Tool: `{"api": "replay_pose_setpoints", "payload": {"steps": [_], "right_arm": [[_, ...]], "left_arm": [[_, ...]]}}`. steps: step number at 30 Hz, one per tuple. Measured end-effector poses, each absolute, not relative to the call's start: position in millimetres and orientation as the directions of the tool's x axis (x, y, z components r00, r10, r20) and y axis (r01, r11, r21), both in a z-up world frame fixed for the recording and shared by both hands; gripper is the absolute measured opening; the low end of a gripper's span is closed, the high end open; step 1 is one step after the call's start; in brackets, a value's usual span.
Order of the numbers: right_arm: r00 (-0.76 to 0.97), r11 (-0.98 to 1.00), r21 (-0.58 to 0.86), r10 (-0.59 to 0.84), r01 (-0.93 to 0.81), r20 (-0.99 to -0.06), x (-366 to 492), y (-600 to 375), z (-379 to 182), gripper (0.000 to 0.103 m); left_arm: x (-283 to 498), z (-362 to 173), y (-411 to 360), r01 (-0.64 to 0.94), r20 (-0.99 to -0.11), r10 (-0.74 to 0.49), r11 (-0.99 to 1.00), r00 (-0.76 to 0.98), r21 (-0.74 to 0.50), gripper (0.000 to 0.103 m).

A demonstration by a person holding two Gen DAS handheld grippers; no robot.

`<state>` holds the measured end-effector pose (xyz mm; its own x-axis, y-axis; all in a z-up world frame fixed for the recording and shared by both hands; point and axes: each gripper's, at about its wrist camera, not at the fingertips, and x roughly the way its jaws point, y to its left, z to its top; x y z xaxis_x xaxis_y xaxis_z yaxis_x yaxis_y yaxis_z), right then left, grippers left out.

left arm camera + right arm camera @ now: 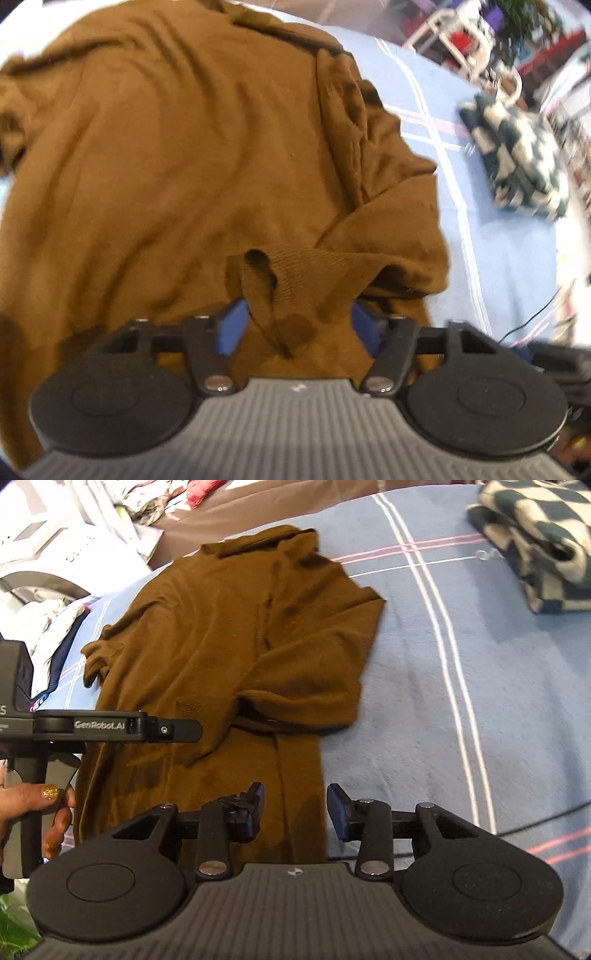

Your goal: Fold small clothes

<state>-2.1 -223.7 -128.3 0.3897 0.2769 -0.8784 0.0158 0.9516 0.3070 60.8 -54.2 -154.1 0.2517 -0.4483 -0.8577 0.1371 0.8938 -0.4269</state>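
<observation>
A brown knit sweater (229,627) lies spread on a blue striped bedsheet (424,686), its right sleeve folded across the body. In the left wrist view the sweater (177,155) fills the frame, and my left gripper (295,325) has a bunched ribbed edge of it between its blue pads (231,328); the jaws stand fairly wide apart around the fabric. My right gripper (295,808) is open over the sweater's lower right edge, holding nothing. The left gripper's body (99,725) shows at the left of the right wrist view, held by a hand.
A folded dark green and cream checkered garment (543,542) lies on the sheet at the far right; it also shows in the left wrist view (517,158). Loose clothes and white items (55,620) pile beyond the bed's left edge. A thin cable (532,317) runs over the sheet.
</observation>
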Motion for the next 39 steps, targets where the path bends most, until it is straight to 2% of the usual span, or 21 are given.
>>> {"api": "replay_pose_setpoints", "payload": {"steps": [3,11,12,13,15,25,28,30,35,37,39], "right_arm": [[0.381,0.95,0.311,0.279,0.026,-0.882,-3.8,-221.6,-132.2,0.067],[0.39,0.943,0.334,0.304,0.008,-0.869,-4.3,-213.4,-129.2,0.066],[0.388,0.943,0.332,0.303,0.009,-0.87,-4.2,-213.9,-130.4,0.066],[0.388,0.945,0.328,0.297,0.013,-0.873,-4.0,-214.8,-131.5,0.066],[0.386,0.948,0.317,0.282,0.027,-0.878,-3.9,-217.9,-133.6,0.066],[0.392,0.954,0.295,0.255,0.044,-0.884,-3.8,-230.1,-135.1,0.066],[0.42,0.95,0.312,0.272,0.029,-0.866,1.1,-229.6,-133.8,0.066],[0.448,0.926,0.377,0.344,-0.017,-0.825,6.4,-224.9,-133.8,0.066],[0.461,0.892,0.428,0.444,-0.147,-0.768,32.6,-178.5,-144.1,0.066],[0.486,0.882,0.438,0.464,-0.176,-0.74,46.7,-155.3,-148.0,0.054],[0.515,0.902,0.389,0.427,-0.187,-0.743,67.3,-129.3,-152.4,0.049]], "left_arm": [[64.9,-160.7,-56.0,0.109,-0.874,-0.408,0.913,0.266,-0.393,0.053],[73.5,-165.9,-45.9,0.009,-0.865,-0.411,0.904,0.287,-0.427,0.05],[76.3,-166.5,-49.1,0.016,-0.862,-0.416,0.903,0.289,-0.43,0.042],[79.1,-166.3,-52.8,0.033,-0.862,-0.417,0.904,0.286,-0.426,0.027],[84.4,-168.5,-65.3,0.066,-0.869,-0.415,0.908,0.269,-0.414,0.007],[83.7,-131.9,-37.1,0.044,-0.848,-0.397,0.912,0.35,-0.408,0.004],[93.2,-95.5,-18.5,0.038,-0.808,-0.411,0.898,0.422,-0.438,0.004],[102.2,-60.1,-11.1,0.074,-0.771,-0.412,0.898,0.485,-0.434,0.004],[123.9,12.6,7.3,0.162,-0.711,-0.355,0.931,0.607,-0.327,0.004],[130.1,28.0,20.6,0.154,-0.702,-0.334,0.939,0.629,-0.308,0.004],[135.5,37.9,32.7,0.143,-0.699,-0.295,0.953,0.651,-0.269,0.004]]}}
